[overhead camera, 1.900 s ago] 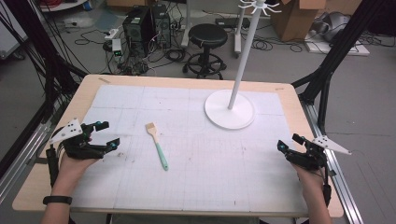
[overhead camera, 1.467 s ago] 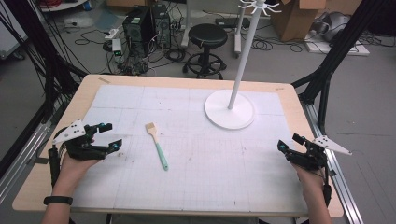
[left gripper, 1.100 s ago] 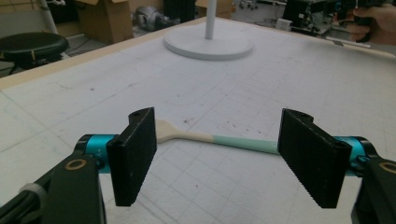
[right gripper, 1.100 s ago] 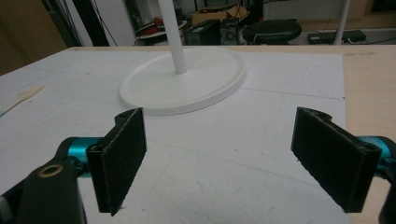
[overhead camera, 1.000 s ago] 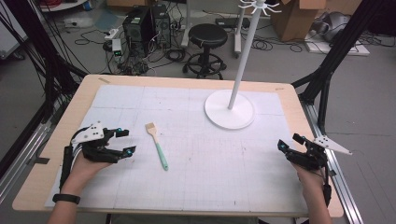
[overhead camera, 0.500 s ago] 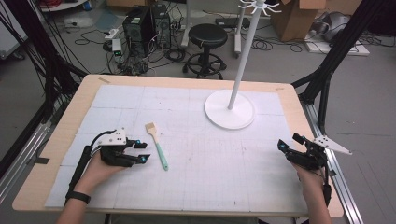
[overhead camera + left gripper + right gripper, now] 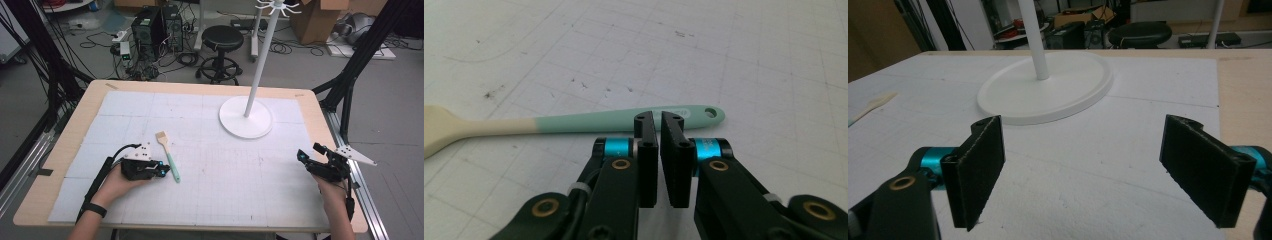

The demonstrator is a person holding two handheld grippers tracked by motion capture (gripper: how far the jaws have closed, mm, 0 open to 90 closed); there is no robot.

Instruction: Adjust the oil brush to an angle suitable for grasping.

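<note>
Left claw closed up at the spatula's handle, right claw idle and spread.

The left gripper (image 7: 660, 116) has its jaws pressed nearly together with nothing between them, tips just short of the mint-green silicone spatula with the cream blade (image 7: 574, 121), which lies crosswise right in front of them, hanging hole to the claw's right. Pushed forward like this, the closed tips would likely shove the handle away or spin it on the mat instead of catching it (it needs opening first). The right gripper (image 7: 1088, 165) stands wide open, far off, facing the round white base of the coat stand (image 7: 1048, 92). The white gridded foam mat (image 7: 215, 165) covers a pale wooden table (image 7: 327, 122); beyond it sit a black stool (image 7: 221, 37), computers, cables and cardboard boxes.
</note>
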